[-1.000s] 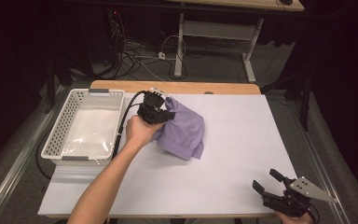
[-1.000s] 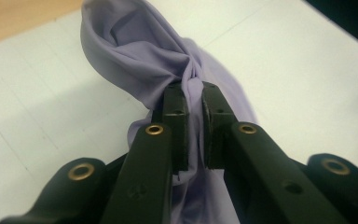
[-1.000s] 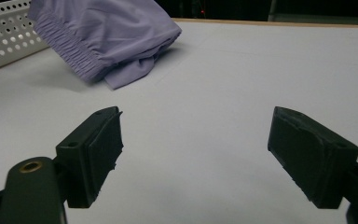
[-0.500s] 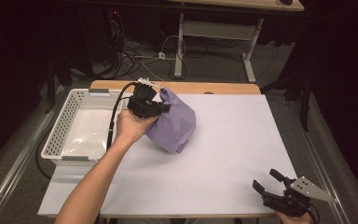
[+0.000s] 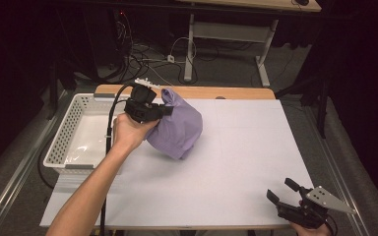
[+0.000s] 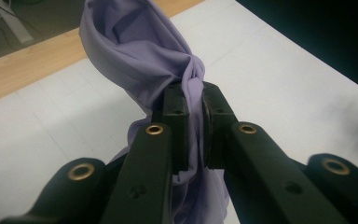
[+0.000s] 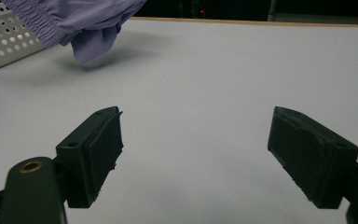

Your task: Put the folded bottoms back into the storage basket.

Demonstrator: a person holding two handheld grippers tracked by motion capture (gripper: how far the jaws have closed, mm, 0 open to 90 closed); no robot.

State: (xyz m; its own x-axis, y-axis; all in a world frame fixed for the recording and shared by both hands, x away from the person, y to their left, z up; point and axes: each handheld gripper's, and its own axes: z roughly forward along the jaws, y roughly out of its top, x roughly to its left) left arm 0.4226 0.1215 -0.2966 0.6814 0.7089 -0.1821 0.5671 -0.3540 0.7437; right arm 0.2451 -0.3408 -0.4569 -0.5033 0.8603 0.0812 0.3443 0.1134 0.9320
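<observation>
Left gripper (image 5: 165, 111) is clamped on a bunched fold of the purple cloth (image 5: 179, 130), jaws pinched tight w/ fabric squeezed between the pads, per the left gripper view (image 6: 193, 100). Cloth hangs off the table (image 5: 246, 147) surface, just beside the white basket (image 5: 71, 130) on its table-centre side, w/ the loose bulk drooping from the grip away from the basket; lowest tip looks near the tabletop, can't tell if it touches. Key relation: basket sits right next to the holding hand, on the side opposite the dangling cloth, so a drop-in would mean carrying the bundle across the basket's near wall, high enough for the hanging tail to clear the rim. Right gripper (image 5: 288, 194) is well apart from the basket at the table's near edge, jaws spread wide, nothing between them (image 7: 193, 154), far from the cloth, so left hand is the nearer one by a lot
</observation>
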